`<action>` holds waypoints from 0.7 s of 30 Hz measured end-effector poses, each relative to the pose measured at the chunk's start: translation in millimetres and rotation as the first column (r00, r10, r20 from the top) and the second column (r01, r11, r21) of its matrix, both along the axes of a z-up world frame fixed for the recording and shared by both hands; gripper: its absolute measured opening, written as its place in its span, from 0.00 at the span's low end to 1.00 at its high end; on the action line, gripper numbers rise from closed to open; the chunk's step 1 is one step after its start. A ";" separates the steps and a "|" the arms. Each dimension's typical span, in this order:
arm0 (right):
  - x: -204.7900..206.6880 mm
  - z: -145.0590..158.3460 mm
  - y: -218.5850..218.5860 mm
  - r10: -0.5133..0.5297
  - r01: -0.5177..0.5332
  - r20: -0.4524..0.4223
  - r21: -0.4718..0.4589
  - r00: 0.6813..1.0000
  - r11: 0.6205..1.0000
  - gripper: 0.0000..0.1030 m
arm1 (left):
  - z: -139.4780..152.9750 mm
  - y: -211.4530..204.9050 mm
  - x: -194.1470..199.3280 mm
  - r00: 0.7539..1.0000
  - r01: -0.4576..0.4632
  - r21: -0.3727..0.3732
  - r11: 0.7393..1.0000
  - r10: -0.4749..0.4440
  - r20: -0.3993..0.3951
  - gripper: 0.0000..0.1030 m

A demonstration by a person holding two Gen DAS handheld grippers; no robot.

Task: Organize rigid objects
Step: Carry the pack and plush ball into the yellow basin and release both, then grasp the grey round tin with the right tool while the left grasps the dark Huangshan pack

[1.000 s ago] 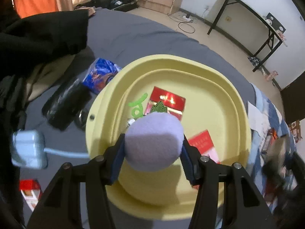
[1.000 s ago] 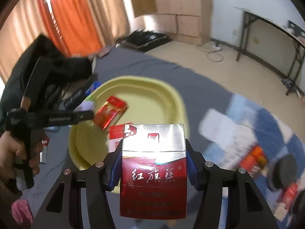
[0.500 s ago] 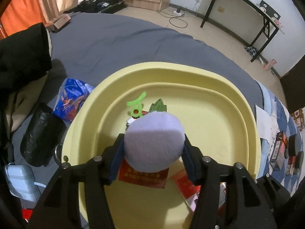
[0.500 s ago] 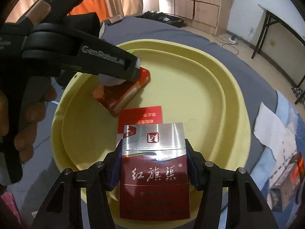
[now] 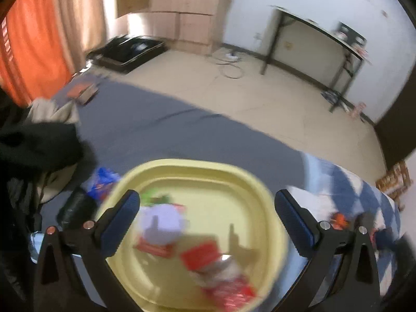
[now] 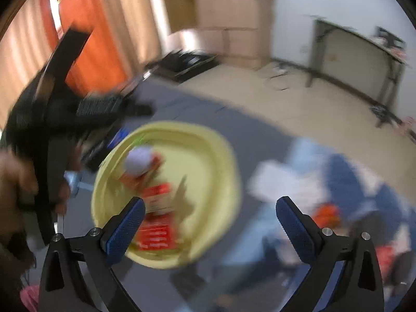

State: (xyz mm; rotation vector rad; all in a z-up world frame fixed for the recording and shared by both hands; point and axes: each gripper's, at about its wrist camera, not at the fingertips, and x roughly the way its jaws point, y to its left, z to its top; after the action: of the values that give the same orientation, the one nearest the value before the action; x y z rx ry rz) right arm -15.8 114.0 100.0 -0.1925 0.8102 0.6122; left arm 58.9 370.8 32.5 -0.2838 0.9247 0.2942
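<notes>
Both views are blurred. At the far left of the right wrist view, a hand (image 6: 15, 182) grips the handle of the left gripper (image 6: 104, 108), which hangs above the left edge of the yellow basin (image 6: 223, 166). In the left wrist view that gripper (image 5: 208, 221) has its fingers (image 5: 122, 221) spread wide with nothing between them.

Left of the basin (image 5: 267, 208) lie black clothes (image 5: 36, 145), a black pouch (image 5: 75, 209) and a blue packet (image 5: 102, 182) on the grey bed cover (image 5: 161, 132).

Inside the basin, toward its left side, a lilac puff (image 5: 162, 219) rests on a red pack (image 5: 153, 247), with a green piece (image 5: 153, 197) just behind it. Nearer the middle lies a red card (image 5: 200, 254), and toward the near rim a red cigarette box (image 5: 231, 291). The right wrist view shows the same puff (image 6: 137, 160) and box (image 6: 156, 235) in the basin.

The right gripper (image 6: 208, 223) also stands spread wide and empty, above the basin's near right edge. Right of the basin, white paper (image 6: 280, 182) and small red items (image 6: 326, 214) lie on a blue checked cloth (image 6: 345, 171).
</notes>
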 end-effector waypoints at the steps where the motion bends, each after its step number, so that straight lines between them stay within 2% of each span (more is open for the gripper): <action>1: 4.0 13.6 -26.0 -0.037 0.037 0.022 -0.002 0.999 0.999 1.00 | 5.5 -18.1 3.6 0.999 0.041 -0.010 0.999 -0.041 0.008 1.00; 3: 8.0 35.0 -86.3 -0.114 0.115 0.087 -0.012 0.990 0.993 1.00 | 10.0 -65.4 14.4 0.989 0.149 -0.012 0.989 -0.149 0.016 1.00; 6: 11.3 35.7 -186.4 -0.220 0.227 0.120 -0.048 0.968 0.973 1.00 | -0.2 -124.2 24.2 0.960 0.279 -0.009 0.960 -0.279 -0.005 1.00; 10: 5.1 -5.0 -307.1 -0.333 0.349 0.143 -0.111 0.932 0.930 1.00 | -38.4 -187.7 33.2 0.908 0.414 -0.018 0.910 -0.414 -0.068 1.00; 12: 1.8 -30.5 -343.5 -0.374 0.388 0.122 -0.117 0.919 0.914 1.00 | -57.9 -210.8 34.6 0.888 0.449 -0.010 0.893 -0.448 -0.104 1.00; 17: -5.6 -100.1 -370.1 -0.381 0.390 0.084 -0.156 0.921 0.907 0.99 | -95.5 -240.1 42.4 0.855 0.494 0.035 0.869 -0.479 -0.198 1.00; 21: 15.1 -126.9 -361.3 -0.350 0.360 0.086 -0.181 0.933 0.915 0.97 | -111.4 -234.8 55.0 0.864 0.473 0.041 0.880 -0.455 -0.215 1.00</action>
State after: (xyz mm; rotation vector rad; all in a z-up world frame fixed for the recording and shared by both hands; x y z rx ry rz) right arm -0.7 -247.3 -26.9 -0.2314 0.8301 0.1827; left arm 113.9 136.0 -78.9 0.0632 1.1434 -0.0857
